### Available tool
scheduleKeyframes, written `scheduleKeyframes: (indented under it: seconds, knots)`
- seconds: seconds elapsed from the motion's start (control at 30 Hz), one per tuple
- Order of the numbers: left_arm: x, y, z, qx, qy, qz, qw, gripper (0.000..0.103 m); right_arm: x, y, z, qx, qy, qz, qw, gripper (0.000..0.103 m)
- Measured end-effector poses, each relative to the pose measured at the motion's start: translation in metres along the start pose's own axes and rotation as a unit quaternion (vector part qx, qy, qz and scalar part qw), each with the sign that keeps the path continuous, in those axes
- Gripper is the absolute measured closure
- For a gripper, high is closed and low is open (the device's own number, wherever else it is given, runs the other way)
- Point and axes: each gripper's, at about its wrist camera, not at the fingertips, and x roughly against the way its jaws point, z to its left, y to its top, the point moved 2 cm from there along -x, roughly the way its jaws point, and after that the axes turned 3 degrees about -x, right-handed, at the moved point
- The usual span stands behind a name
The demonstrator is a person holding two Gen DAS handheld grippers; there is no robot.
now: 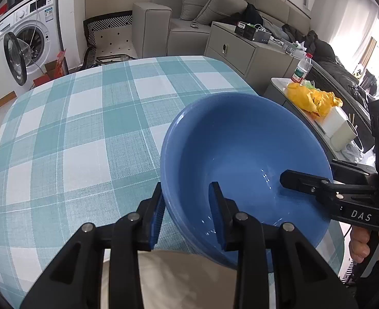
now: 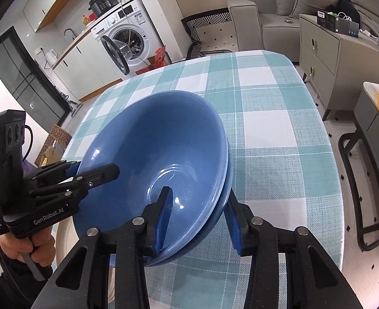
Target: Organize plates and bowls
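Two blue bowls [image 2: 163,139], nested one inside the other, sit near the edge of a table covered by a checked tablecloth [image 1: 86,118]. The left gripper [image 1: 186,213] straddles the rim on one side, one finger inside the bowl and one outside; the right gripper [image 2: 197,221] does the same on the opposite side. Each pair of jaws is partly closed around the wall. Whether the pads press firmly on the rim or only bracket it cannot be told from either view.

Risks, as judged from this pose. Glazed bowl walls are smooth and slope outward, so a pinch high on the rim may slide off when lifted. If the outer finger bears only on the lower bowl and the inner finger only on the upper one, the stack may shift or separate. Uneven lifting by the two hands would tip the stack toward the table edge.

Differences between views. The right wrist view shows the double rim, hence two bowls; the left wrist view gives little sign of a second bowl. The left wrist view shows a side table bearing a yellow bag [image 1: 313,100] and a bottle [image 1: 302,68]. The right wrist view shows more of the washing machine [image 2: 127,41] and the kitchen counter.
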Motion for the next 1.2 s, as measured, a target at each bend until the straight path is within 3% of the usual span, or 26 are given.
scheduleKeyframes:
  seconds: [0.63,1.2]
  knots:
    - [0.003,0.003,-0.007,-0.005,0.007,-0.004,1.0,0.071,0.007,-0.005,-0.006,-0.007,-0.011,-0.002,1.0,0.068]
    - [0.042,0.01,-0.044,-0.028,0.008,-0.04,0.9988,0.071,0.06,-0.012,-0.008,-0.007,-0.015,-0.037,0.999,0.068]
